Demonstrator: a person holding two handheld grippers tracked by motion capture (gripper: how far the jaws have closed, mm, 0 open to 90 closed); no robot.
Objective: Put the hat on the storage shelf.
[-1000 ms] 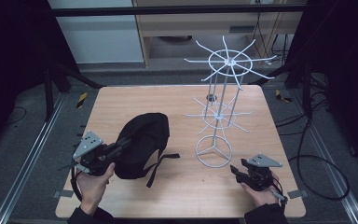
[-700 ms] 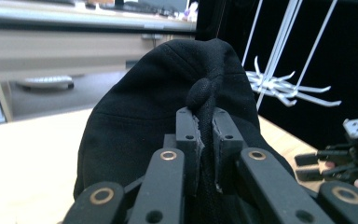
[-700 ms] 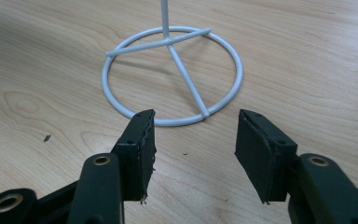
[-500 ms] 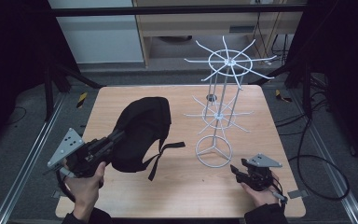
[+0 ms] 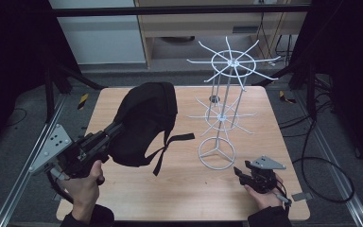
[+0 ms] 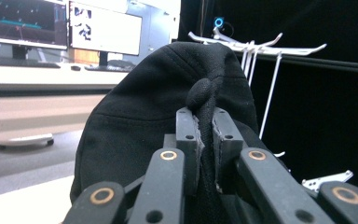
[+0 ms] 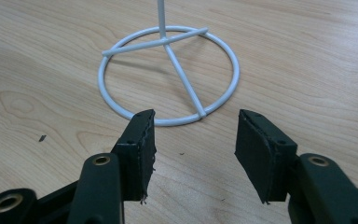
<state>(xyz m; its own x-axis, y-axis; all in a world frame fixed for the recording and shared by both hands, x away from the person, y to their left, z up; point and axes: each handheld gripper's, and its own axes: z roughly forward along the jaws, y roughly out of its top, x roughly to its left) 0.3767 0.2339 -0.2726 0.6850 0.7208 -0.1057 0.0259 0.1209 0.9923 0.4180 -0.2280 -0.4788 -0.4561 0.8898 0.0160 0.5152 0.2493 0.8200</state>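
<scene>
Two grippers work at a wooden table (image 5: 179, 189): the left gripper (image 5: 116, 130), at the lower left of the high view, has its jaws clamped together on the rim of a black cap (image 5: 144, 120), which hangs lifted above the left half of the tabletop with its strap (image 5: 170, 146) dangling below it. In the left gripper view the cap (image 6: 154, 121) fills the middle of the frame, a rolled edge of fabric pinched between the two pads. The right gripper (image 5: 238, 171) rests at the lower right of the high view, its jaws standing apart with nothing between them, pointed at the ring base of a white wire display stand (image 5: 224, 111) just right of centre. In the right gripper view that ring base (image 7: 168, 74) lies on the wood just beyond the jaw tips, not touching them
</scene>
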